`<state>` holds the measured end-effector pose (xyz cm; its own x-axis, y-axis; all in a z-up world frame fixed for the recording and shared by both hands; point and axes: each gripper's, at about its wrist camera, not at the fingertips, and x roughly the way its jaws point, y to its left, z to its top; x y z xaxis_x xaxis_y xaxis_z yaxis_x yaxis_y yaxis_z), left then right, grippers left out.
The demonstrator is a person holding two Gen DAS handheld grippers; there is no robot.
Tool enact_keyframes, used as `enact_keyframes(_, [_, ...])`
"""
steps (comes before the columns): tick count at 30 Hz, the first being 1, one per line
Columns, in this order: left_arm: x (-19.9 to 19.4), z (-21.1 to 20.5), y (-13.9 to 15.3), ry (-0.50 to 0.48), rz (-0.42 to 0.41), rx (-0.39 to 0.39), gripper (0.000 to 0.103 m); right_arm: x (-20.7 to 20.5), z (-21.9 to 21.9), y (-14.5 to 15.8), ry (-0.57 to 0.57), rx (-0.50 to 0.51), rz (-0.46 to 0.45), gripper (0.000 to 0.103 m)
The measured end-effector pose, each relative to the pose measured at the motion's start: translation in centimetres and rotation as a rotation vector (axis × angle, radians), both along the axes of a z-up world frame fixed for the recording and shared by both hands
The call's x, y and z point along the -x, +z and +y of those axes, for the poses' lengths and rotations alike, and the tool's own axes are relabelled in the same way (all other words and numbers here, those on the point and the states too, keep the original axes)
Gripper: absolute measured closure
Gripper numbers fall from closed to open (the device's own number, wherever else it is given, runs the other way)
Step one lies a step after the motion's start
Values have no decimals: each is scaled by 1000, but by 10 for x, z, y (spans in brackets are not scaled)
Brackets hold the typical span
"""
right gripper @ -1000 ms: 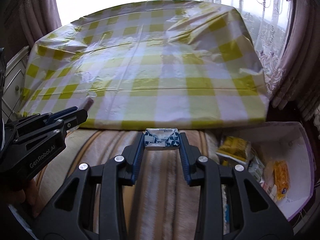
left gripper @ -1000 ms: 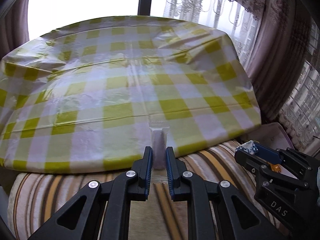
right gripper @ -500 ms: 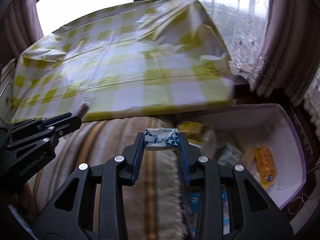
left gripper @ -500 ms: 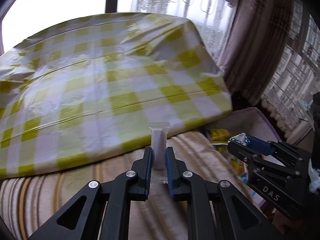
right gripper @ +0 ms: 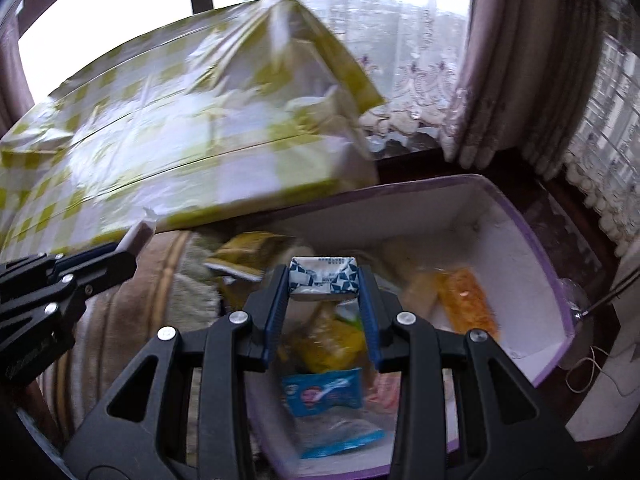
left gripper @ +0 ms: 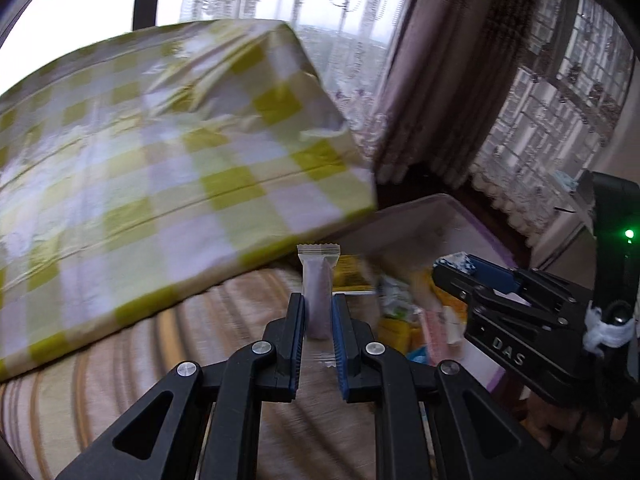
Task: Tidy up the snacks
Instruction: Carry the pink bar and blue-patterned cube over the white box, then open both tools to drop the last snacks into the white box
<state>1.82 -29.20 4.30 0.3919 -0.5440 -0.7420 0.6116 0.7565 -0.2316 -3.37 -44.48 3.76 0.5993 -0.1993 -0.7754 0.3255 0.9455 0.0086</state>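
Tablecloth [left gripper: 160, 168] in yellow and white checks filled the left of both views, draped over a raised surface, with a striped cushion [left gripper: 180, 360] below its edge. Next came the left gripper [left gripper: 318, 312], its jaws clamped on a slim pale snack bar [left gripper: 317, 288] that stood upright between the pads, long axis running out along the fingers, crimped end uppermost. To its right sat the right gripper [right gripper: 324, 284], closed on a small blue-and-white wrapped packet [right gripper: 323, 276] held crosswise, long axis spanning from pad to pad. Farthest right lay the white box with a purple rim [right gripper: 520, 216], already holding yellow, orange and blue snack packets [right gripper: 324, 388].

The box lay ahead of and below both grippers. In the right wrist view the packet hung directly over the box's interior, so the right hand looked nearer to a release. The left gripper's bar was over the cushion, short of the box's near edge, with the box off to its right.
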Motion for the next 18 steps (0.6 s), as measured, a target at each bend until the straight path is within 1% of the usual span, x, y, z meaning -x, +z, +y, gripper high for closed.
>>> enact_keyframes(4, [3, -12, 0, -31, 18, 28, 89, 5, -17, 2, -43, 18, -1, 65])
enact_keyframes(9, [2, -25, -4, -55, 51, 38, 89, 11, -35, 3, -96, 35, 1, 65])
enact_keyframes(13, [-1, -30, -9, -79, 106, 72, 87, 13, -46, 3, -121, 41, 6, 64])
enact_keyframes(14, [-2, -31, -11, -86, 124, 73, 85, 14, -48, 3, -127, 40, 8, 64])
enact_keyframes(15, [-3, -32, -14, -90, 141, 74, 77, 15, -49, 3, -131, 39, 8, 60])
enact_keyframes(16, [-3, -31, -16, -89, 155, 73, 70, 15, -50, 3, -135, 38, 9, 48])
enact_keyframes(17, [-4, -30, -18, -78, 166, 68, 53, 16, -50, 3, -138, 38, 10, 39])
enact_keyframes(18, [-4, -28, -19, -69, 171, 69, 45, 17, -50, 3, -141, 40, 9, 26])
